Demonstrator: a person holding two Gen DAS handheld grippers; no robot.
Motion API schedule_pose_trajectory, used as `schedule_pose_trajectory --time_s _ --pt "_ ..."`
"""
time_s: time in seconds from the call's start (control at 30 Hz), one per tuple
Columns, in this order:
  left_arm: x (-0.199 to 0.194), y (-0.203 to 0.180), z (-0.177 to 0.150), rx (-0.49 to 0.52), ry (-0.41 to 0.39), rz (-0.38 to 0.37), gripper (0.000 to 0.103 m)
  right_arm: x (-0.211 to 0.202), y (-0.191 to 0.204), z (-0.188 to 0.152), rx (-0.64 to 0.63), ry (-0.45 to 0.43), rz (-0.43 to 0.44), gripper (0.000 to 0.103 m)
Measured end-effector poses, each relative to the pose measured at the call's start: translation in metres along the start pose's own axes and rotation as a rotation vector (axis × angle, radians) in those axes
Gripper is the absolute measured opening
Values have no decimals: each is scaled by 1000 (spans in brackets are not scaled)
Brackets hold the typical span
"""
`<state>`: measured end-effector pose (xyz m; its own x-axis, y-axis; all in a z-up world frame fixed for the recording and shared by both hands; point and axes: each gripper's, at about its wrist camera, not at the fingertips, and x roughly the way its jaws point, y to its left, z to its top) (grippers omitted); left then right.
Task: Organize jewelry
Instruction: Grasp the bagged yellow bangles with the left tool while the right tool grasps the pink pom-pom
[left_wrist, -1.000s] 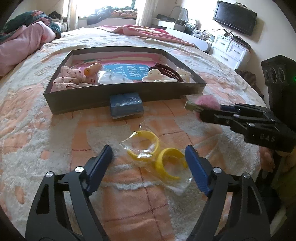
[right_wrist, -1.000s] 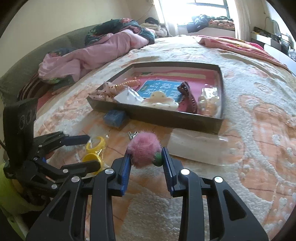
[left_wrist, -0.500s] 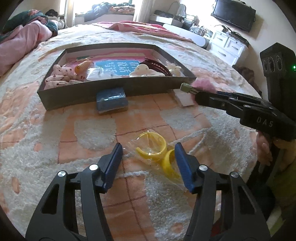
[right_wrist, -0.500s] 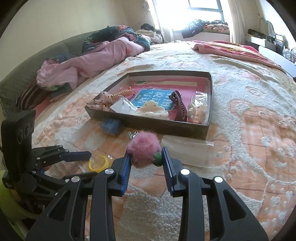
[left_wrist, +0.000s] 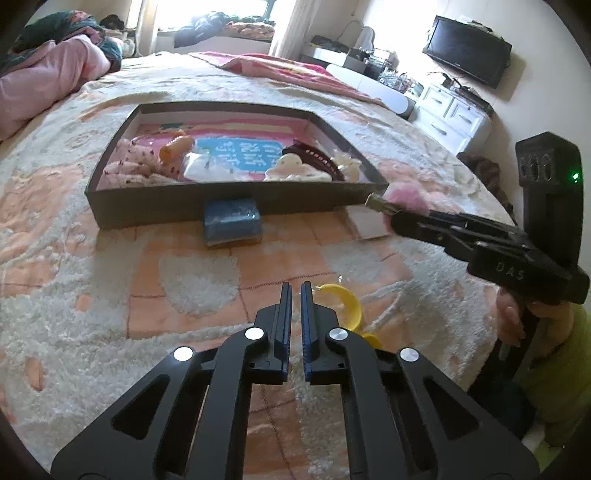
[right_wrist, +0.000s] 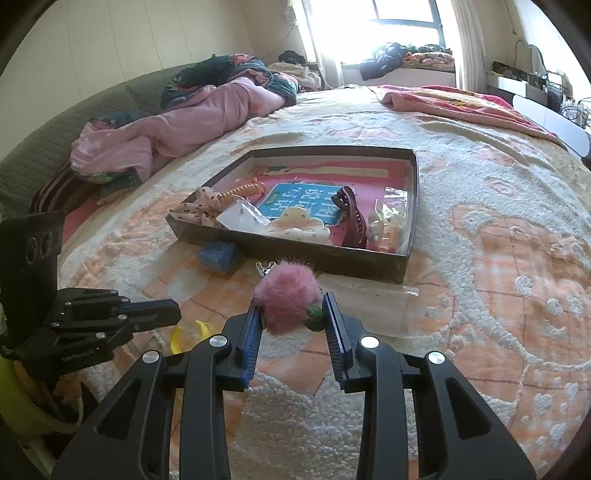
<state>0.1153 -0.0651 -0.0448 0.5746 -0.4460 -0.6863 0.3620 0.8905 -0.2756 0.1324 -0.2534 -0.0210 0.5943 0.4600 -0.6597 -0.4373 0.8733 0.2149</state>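
Covering the whole bed (right_wrist: 480, 258): a fluffy cream-and-orange patterned blanket, with pink bedding (right_wrist: 177, 125) heaped at the far left, a bright window (right_wrist: 373, 22) beyond, and a wall television (left_wrist: 467, 50) above a white dresser (left_wrist: 454, 114) on the right. Resting on the blanket: a shallow dark box (left_wrist: 236, 201) with a pink floor, holding a blue card (right_wrist: 303, 201), a dark red claw clip (right_wrist: 351, 218), a cream cloud-shaped clip (right_wrist: 299, 227), a spiral orange hair tie (left_wrist: 176, 147) and spotted cloth pieces. Lying just in front of the box: a small blue packet (left_wrist: 232, 220) and a clear plastic bag (right_wrist: 369, 302). Clamped between the blue pads of the right gripper (right_wrist: 291, 314): a fuzzy pink pompom clip (right_wrist: 286, 295) with a green bead at its side and a metal clip end, held above the blanket near the box's front right corner. Squeezed nearly together, compared with wide apart half a second ago: the fingers of the left gripper (left_wrist: 296, 295), with yellow bangles (left_wrist: 347, 304) in thin plastic now just right of the tips instead of between them; whether the plastic is pinched, impossible to tell.
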Motion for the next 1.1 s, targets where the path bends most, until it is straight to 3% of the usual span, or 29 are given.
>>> schedule_pose_trajectory --time_s 0.67,1.1 --pt "-13 -2 49 52 -100 -8 0 5 -2 14 -18 -16 -31 31" --pt "-11 7 102 78 -163 14 0 13 -2 37 -41 -40 -46 31"
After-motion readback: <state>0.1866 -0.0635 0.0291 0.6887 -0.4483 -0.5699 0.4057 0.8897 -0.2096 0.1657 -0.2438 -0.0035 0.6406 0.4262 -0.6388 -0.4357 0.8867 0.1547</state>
